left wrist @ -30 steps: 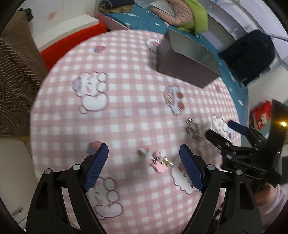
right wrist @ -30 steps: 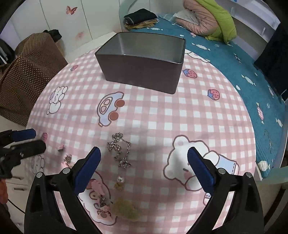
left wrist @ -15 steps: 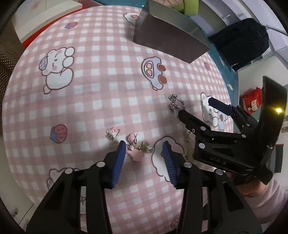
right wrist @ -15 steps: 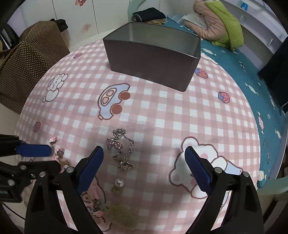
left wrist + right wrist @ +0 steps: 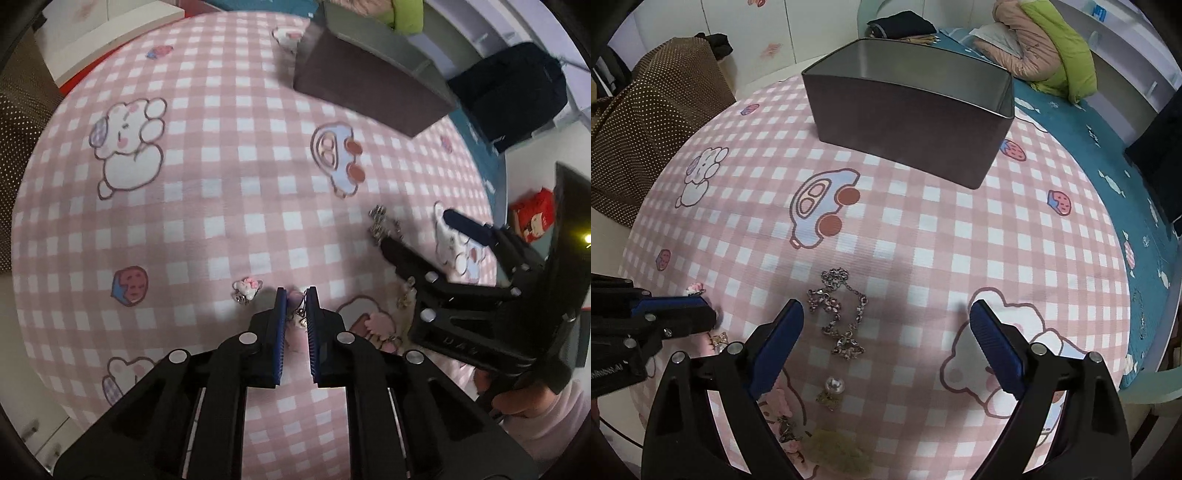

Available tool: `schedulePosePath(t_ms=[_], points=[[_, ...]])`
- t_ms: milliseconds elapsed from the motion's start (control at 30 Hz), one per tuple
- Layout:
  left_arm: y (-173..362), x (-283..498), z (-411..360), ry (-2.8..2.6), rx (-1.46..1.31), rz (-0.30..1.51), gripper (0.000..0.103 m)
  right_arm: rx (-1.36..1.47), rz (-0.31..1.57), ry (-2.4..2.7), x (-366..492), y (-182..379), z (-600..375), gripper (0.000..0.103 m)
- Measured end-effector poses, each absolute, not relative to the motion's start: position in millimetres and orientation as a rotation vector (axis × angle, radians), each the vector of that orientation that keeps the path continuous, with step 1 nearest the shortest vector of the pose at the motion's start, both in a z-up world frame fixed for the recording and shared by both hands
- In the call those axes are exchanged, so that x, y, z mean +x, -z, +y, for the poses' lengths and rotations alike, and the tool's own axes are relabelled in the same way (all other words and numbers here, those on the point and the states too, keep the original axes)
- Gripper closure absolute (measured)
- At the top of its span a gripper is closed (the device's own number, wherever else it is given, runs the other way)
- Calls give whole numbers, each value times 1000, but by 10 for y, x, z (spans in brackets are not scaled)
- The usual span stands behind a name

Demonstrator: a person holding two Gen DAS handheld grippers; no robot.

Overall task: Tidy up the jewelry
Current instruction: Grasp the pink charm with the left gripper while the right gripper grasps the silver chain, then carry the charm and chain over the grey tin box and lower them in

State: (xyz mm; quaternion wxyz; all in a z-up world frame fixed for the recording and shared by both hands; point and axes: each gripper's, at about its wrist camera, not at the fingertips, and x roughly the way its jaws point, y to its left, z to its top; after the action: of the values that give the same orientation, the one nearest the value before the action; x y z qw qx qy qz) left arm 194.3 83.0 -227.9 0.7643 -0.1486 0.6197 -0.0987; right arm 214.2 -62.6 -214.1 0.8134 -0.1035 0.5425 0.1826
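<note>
Right wrist view shows a round table under a pink-and-white checked cloth (image 5: 923, 236) printed with cartoon bears and cars, its weave finely ribbed. At the cloth's far side stands an open rectangular dark metal tin (image 5: 908, 122) with a smooth grey inside. Near the cloth's front edge the right gripper (image 5: 886, 332) points steeply down, blue ridged pads spread wide around a silver link chain (image 5: 838, 314). Left of the chain, the left gripper (image 5: 295, 310) has just clamped a small pink charm with metal clasp (image 5: 295, 301).
</note>
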Motion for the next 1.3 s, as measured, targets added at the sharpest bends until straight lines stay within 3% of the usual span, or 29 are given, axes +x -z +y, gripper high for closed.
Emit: schedulePosePath(t_ms=[133, 433, 500, 567, 1300], points=[[2111, 1939, 850, 214, -326, 1277, 93, -226, 1154, -416, 2122, 2137, -589, 20], [1770, 1979, 1114, 191, -396, 1150, 93, -248, 1150, -432, 2127, 2168, -498, 44], [1764, 1983, 1172, 181, -403, 1150, 93, -246, 1138, -431, 2141, 2143, -512, 75], [1756, 1979, 1213, 172, -415, 1150, 93, -241, 1135, -418, 2174, 2133, -548, 90], [1329, 2275, 1004, 234, -354, 1026, 93, -67, 1063, -398, 2346, 1551, -863, 91]])
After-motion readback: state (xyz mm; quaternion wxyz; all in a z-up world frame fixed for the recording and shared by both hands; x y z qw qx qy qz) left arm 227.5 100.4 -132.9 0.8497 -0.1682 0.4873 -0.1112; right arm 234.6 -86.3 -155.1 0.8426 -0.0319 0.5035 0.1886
